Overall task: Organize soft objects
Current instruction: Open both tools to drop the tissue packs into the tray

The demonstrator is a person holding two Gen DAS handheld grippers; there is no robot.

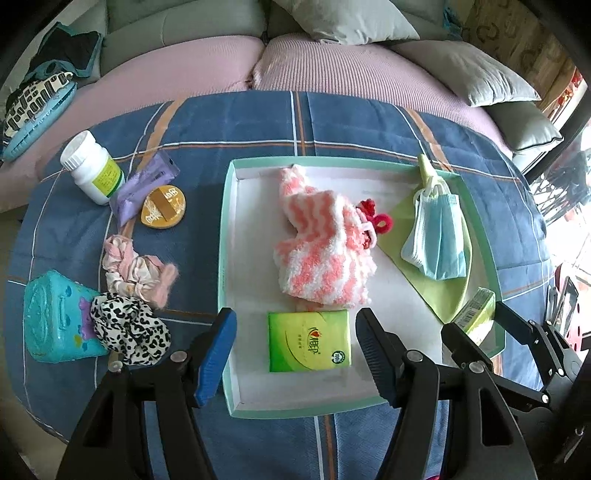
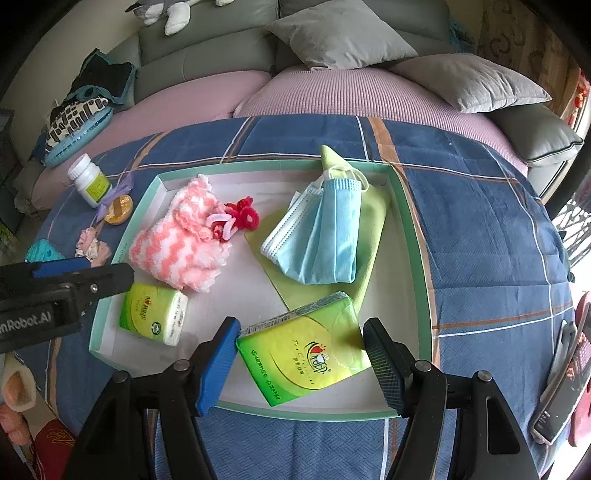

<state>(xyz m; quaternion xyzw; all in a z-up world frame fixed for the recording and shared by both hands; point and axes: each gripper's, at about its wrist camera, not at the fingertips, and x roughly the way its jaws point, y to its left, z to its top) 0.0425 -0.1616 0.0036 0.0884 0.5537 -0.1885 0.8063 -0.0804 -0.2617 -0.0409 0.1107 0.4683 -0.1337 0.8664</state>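
Both tissue packs sit by the tray's (image 1: 226, 236) near edge – left gripper (image 1: 295, 350) and right gripper (image 2: 300, 363) hang wide open, empty. Next I'd grab the leopard scrunchie (image 1: 129, 328) off the cloth – pinch its bunched middle.

Grey sofa (image 2: 207, 48) with pink seat cushions (image 1: 332, 66) and grey pillows (image 2: 340, 33).

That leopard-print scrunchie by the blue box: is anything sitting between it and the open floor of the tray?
Only the tray's own raised wall. The leopard-print scrunchie lies on the blue plaid cloth just outside it, leaning on the turquoise box. The left claw hangs open over the green tissue pack, with nothing in the path.
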